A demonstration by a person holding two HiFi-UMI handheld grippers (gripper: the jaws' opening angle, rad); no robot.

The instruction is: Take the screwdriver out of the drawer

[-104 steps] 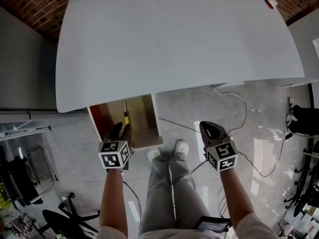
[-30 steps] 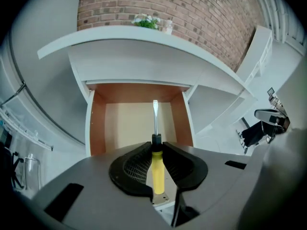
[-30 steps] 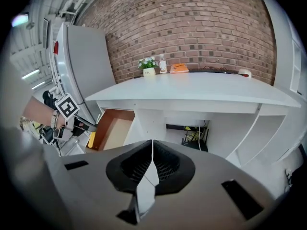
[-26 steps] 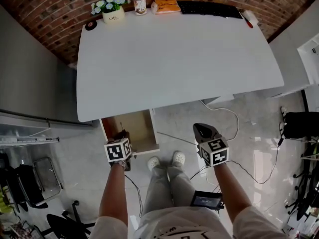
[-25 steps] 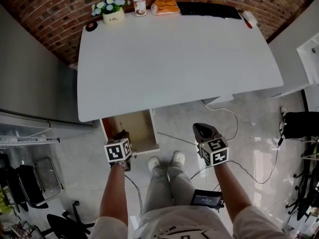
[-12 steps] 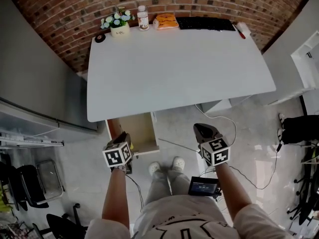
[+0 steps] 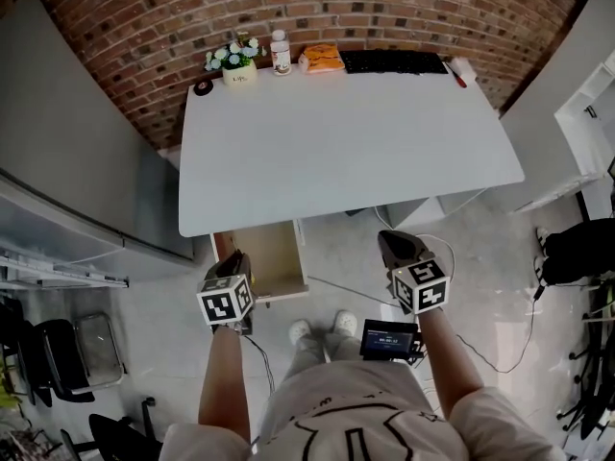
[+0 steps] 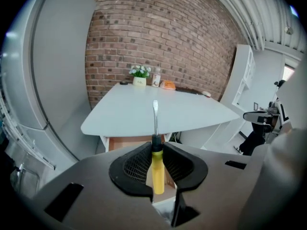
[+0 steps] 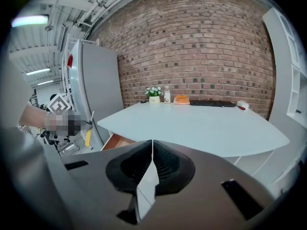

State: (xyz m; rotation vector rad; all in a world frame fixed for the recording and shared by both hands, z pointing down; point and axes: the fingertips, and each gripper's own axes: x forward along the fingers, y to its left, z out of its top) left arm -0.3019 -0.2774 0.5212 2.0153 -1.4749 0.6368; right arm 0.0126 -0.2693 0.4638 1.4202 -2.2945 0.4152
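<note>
Brick-walled room, white table (image 7: 356, 133): my left gripper (image 8: 157, 146) is clamped on the yellow-handled screwdriver (image 8: 157, 174), shaft pointing up, clear of the open drawer (image 7: 272, 254) under the table. My right gripper (image 9: 151, 150) is closed and empty.

Bright, even indoor light; strong fisheye warp, perhaps soft edges.
</note>
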